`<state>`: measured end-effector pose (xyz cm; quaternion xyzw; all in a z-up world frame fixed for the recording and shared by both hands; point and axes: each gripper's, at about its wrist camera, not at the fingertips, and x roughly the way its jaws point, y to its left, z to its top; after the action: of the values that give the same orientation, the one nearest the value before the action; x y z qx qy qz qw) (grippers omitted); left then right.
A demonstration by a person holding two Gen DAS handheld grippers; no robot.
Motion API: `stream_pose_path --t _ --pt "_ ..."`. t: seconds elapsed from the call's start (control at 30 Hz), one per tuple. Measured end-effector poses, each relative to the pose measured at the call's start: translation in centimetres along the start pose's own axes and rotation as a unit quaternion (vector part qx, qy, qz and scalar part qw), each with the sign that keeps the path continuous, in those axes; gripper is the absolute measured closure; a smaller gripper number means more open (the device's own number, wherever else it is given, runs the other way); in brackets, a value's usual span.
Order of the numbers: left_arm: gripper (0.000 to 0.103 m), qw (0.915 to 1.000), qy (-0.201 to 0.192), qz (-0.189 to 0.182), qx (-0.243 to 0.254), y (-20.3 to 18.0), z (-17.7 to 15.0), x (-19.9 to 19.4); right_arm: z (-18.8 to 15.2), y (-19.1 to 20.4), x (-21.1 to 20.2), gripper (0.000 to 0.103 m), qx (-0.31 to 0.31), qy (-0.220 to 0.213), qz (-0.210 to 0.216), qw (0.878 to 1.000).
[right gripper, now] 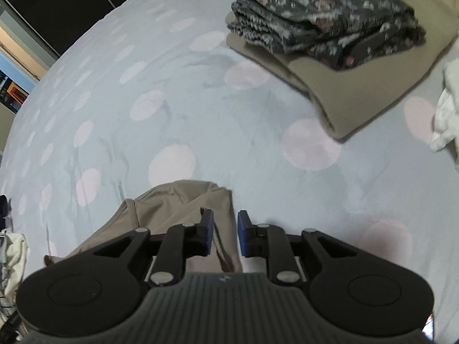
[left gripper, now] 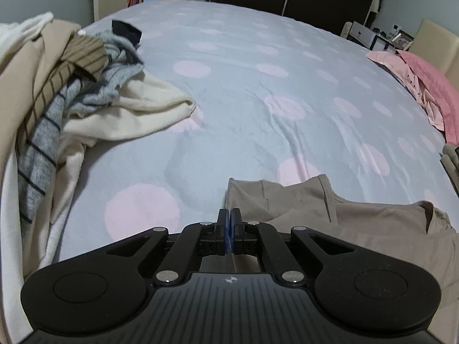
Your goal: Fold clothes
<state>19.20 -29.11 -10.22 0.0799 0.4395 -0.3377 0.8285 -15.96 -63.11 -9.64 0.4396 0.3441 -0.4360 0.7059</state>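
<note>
A tan garment [left gripper: 358,229] lies partly spread at the near edge of the bed. In the left wrist view its left edge runs down into the pads of my left gripper [left gripper: 228,218], which is shut on that edge. In the right wrist view the same tan garment [right gripper: 178,209] lies bunched under the gripper. My right gripper [right gripper: 225,229] stands open just above it. The left finger is over the fabric, the garment's right edge passes through the gap, and the pads do not press on it.
The bed has a pale blue sheet with pink dots [left gripper: 243,71]. A heap of unfolded clothes [left gripper: 71,86] lies at its left and pink fabric [left gripper: 424,86] at its right. A folded dark floral piece [right gripper: 324,20] rests on a folded tan piece [right gripper: 358,91]; white cloth [right gripper: 447,109] lies beside them.
</note>
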Motion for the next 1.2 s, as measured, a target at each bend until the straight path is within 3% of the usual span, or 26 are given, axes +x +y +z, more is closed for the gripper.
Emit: stream_pose_path --t 0.13,0.3,0.43,0.57,0.7,0.97,1.03,1.07,1.13,1.2 --pt "0.102 0.9999 -0.012 0.003 -0.004 0.6 0.2 -0.7 -0.6 0.0 0.6 0.074 -0.001 0.018 -0.005 1.000" --pt "0.093 0.9998 -0.002 -0.005 -0.021 1.5 1.3 -0.2 -1.5 0.0 0.9 0.073 -0.003 0.034 -0.001 0.999" --pt "0.074 0.9996 0.009 -0.024 -0.014 1.0 2.1 0.9 -1.3 0.4 0.7 0.069 -0.016 0.016 0.003 1.000" --pt "0.074 0.9997 0.020 -0.005 0.015 0.2 1.6 2.6 -0.7 1.2 0.9 0.067 -0.033 -0.006 0.011 0.999" --pt "0.074 0.9995 0.022 -0.023 -0.009 0.5 1.4 3.7 0.2 2.1 2.3 0.065 -0.073 -0.033 0.007 0.997" --pt "0.075 0.9994 0.005 -0.035 -0.003 0.1 1.5 4.4 2.5 3.0 7.0 0.056 -0.084 -0.020 0.016 0.996" --pt "0.086 0.9993 -0.004 -0.037 0.005 -0.4 1.4 4.5 2.4 3.3 7.9 0.062 -0.090 -0.014 0.014 0.996" --pt "0.098 0.9992 -0.009 -0.038 0.009 -0.6 1.4 4.4 2.3 3.4 8.2 0.067 -0.094 -0.012 0.014 0.995" --pt "0.102 0.9989 -0.021 -0.038 0.016 -1.1 1.4 4.2 2.1 3.9 8.6 0.099 -0.113 -0.015 0.007 0.993" --pt "0.102 0.9987 -0.036 -0.029 0.023 -1.5 1.6 3.8 2.1 4.3 8.5 0.101 -0.132 -0.031 -0.014 0.991"
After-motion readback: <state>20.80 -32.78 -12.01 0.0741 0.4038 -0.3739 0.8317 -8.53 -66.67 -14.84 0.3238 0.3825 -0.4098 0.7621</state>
